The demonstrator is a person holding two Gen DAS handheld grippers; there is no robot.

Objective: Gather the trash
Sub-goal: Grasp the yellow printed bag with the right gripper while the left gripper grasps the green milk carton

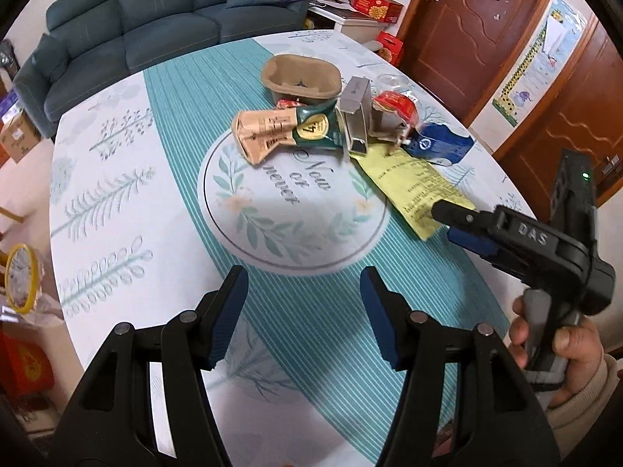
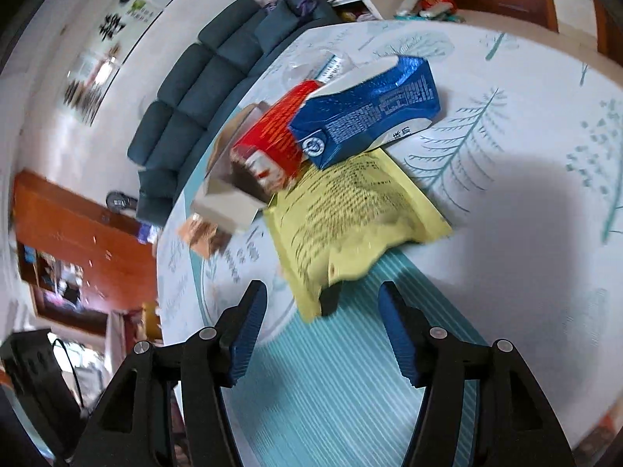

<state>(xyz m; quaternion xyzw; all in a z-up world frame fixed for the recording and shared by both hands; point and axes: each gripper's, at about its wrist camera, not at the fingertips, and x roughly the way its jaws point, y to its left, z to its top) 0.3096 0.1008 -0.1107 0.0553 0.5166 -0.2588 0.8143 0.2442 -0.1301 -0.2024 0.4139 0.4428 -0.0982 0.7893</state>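
Trash lies in a heap on the round table: a yellow printed packet (image 1: 412, 186), a blue carton (image 1: 442, 144), a red box (image 1: 397, 107), a grey open box (image 1: 356, 116), a green pouch (image 1: 317, 128), a tan packet (image 1: 261, 132) and a brown paper tray (image 1: 300, 78). My left gripper (image 1: 303, 311) is open and empty over the table's near side. My right gripper (image 2: 321, 334) is open and empty, its tips at the near corner of the yellow packet (image 2: 350, 225); it shows in the left wrist view (image 1: 444, 218). The blue carton (image 2: 370, 116) and red box (image 2: 272, 144) lie behind the packet.
The table has a teal and white cloth (image 1: 175, 194). A blue-grey sofa (image 1: 136, 27) stands behind it, brown doors (image 1: 467, 19) at the right. Boxes and clutter sit on a side table (image 1: 362, 7). A yellow-rimmed bin (image 1: 21, 276) is at the left, below the table edge.
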